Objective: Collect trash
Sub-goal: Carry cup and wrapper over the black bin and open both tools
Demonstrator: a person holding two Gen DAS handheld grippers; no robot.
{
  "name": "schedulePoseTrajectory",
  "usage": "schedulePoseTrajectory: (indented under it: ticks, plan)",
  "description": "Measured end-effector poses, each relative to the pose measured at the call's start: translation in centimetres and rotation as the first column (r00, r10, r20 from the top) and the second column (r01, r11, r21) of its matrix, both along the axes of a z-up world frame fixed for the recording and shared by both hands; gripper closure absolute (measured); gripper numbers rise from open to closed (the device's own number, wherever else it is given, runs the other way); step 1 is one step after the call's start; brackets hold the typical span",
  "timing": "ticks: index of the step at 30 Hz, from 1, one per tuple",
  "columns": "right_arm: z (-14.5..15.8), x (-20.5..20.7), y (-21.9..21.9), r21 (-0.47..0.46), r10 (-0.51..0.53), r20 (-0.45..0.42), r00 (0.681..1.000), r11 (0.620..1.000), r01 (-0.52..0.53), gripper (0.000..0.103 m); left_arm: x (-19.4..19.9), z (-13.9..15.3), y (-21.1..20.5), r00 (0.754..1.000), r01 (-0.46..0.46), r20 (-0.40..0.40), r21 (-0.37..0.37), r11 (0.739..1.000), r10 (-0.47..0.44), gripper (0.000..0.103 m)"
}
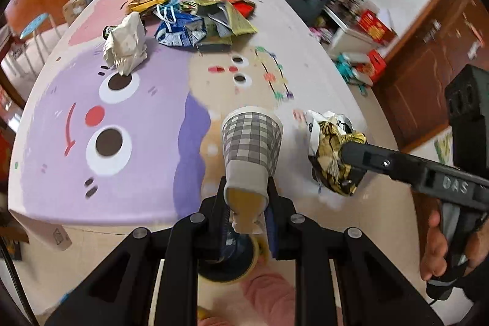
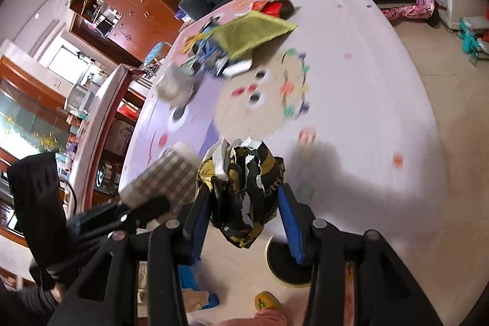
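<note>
- Left tool (image 1: 246,197) is gripping 1 checked paper cup (image 1: 251,147) near its rim end, pinched flat between the pads; the cup's base is pointing away toward the far side of the counter (image 1: 61,173). Holding it at the crushed rim is probably keeping it from slipping.
- Right tool (image 2: 244,203) is clamping 1 crumpled black-and-gold wrapper (image 2: 244,182), the wad bulging above and hanging below the blue pads (image 2: 290,222). The jaws are standing only as close as the bulky wad allows.
- Both pieces are being carried at the near edge of the counter, side by side and apart, each tool loaded with 1 item so 2 are leaving in a single trip.
- A dark round opening with a yellow rim (image 1: 227,261), likely a bin, is sitting on the floor just below the tools; judging by this, both pieces are being brought over it for dropping.
- Trash remaining on the counter: 1 crumpled white paper bag (image 1: 125,46) and a heap of foil packets and wrappers (image 1: 195,20) at the far end, well apart from the tools.
- Task judged partly done; the far pile is untouched.
- A hand (image 1: 440,246) is holding the right tool's grip.
</note>
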State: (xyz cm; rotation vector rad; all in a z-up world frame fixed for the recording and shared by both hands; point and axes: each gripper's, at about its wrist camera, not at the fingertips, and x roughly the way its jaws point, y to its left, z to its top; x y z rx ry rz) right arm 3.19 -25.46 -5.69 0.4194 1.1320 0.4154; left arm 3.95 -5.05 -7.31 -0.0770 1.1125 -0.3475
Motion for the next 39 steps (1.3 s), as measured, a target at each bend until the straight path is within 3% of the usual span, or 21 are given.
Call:
schedulePoseTrajectory:
  ticks: [6, 10, 15, 20, 25, 29, 33, 39]
  plan:
    - [-1.8, -7.0, 2.9, -0.033, -0.014, -0.015, 1.000, 0.999, 0.013, 0.059, -5.0, -1.7, 0.9, 0.995, 0.097, -0.039, 0.028, 0.995, -0.096, 0.085]
    - [-6.6, -9.6, 4.1, -0.062, -0.029, -0.104, 0.994, 0.998, 0.023, 0.059, -7.4, -4.7, 1.4, 0.987, 0.135, -0.089, 0.036, 0.990, -0.132, 0.085]
    - [-13.8, -11.4, 4.9, -0.098, -0.083, -0.189, 0.978, 0.993, 0.066, 0.059, -8.9, -11.4, 1.3, 0.972, 0.166, -0.178, 0.059, 0.984, -0.153, 0.084]
    - [-22.9, -11.6, 4.9, -0.123, -0.130, -0.264, 0.956, 0.987, 0.100, 0.058, -8.6, -20.4, 0.7, 0.958, 0.170, -0.243, 0.068, 0.983, -0.149, 0.082]
    - [-32.2, -11.0, 5.0, -0.145, -0.143, -0.321, 0.936, 0.984, 0.101, 0.055, -6.8, -28.7, 0.0, 0.954, 0.147, -0.274, 0.082, 0.986, -0.120, 0.071]
    - [-37.7, -10.3, 5.4, -0.145, -0.148, -0.360, 0.921, 0.984, 0.102, 0.051, -5.5, -33.0, -0.7, 0.950, 0.150, -0.293, 0.116, 0.982, -0.110, 0.062]
    - [-39.7, -10.5, 5.6, -0.144, -0.160, -0.378, 0.912, 0.983, 0.112, 0.046, -5.5, -35.3, -1.1, 0.942, 0.153, -0.320, 0.144, 0.978, -0.100, 0.051]
    - [-37.9, -10.9, 5.7, -0.135, -0.143, -0.346, 0.927, 0.986, 0.102, 0.038, -5.6, -33.8, -0.3, 0.946, 0.114, -0.318, 0.151, 0.982, -0.060, 0.050]
